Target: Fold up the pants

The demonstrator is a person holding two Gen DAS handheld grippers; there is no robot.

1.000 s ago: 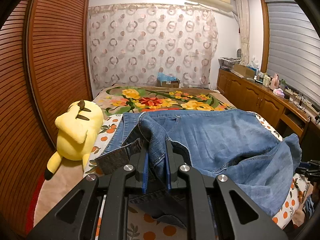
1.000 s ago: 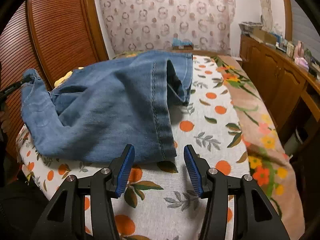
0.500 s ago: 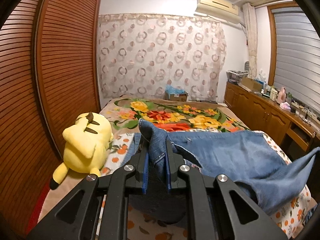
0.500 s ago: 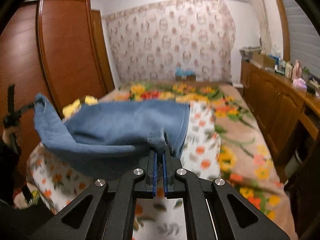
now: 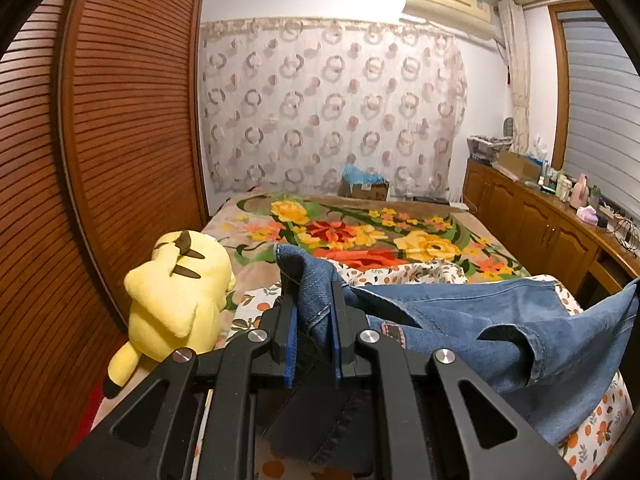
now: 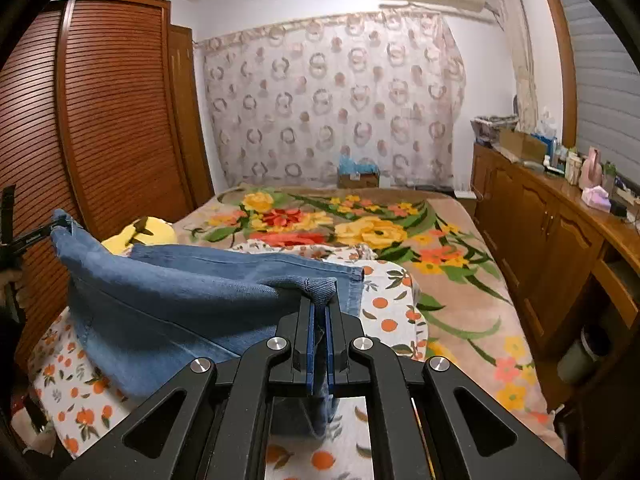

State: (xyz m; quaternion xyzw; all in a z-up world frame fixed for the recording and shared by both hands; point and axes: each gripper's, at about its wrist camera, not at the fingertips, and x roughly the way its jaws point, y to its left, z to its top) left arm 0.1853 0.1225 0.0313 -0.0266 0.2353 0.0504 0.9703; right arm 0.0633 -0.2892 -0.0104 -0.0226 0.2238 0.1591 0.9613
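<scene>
While clamped on a thick fold of the blue jeans point(image 5: 460, 320), left gripper point(image 5: 314, 320) lifted at one end; right gripper point(image 6: 319, 320) pinched shut on a thin hem corner at the other. Denim slung between both, sagging over the orange-print sheet point(image 6: 384, 312) (middle barely clear of it). Likely trouble: thin corner slipping free under the weight, or slack dragging and bunching. Farther off, yellow plush toy point(image 5: 176, 288) near enough to snag.

plush toy point(image 5: 176, 292) crowds left; bed point(image 6: 452, 280) right free
</scene>
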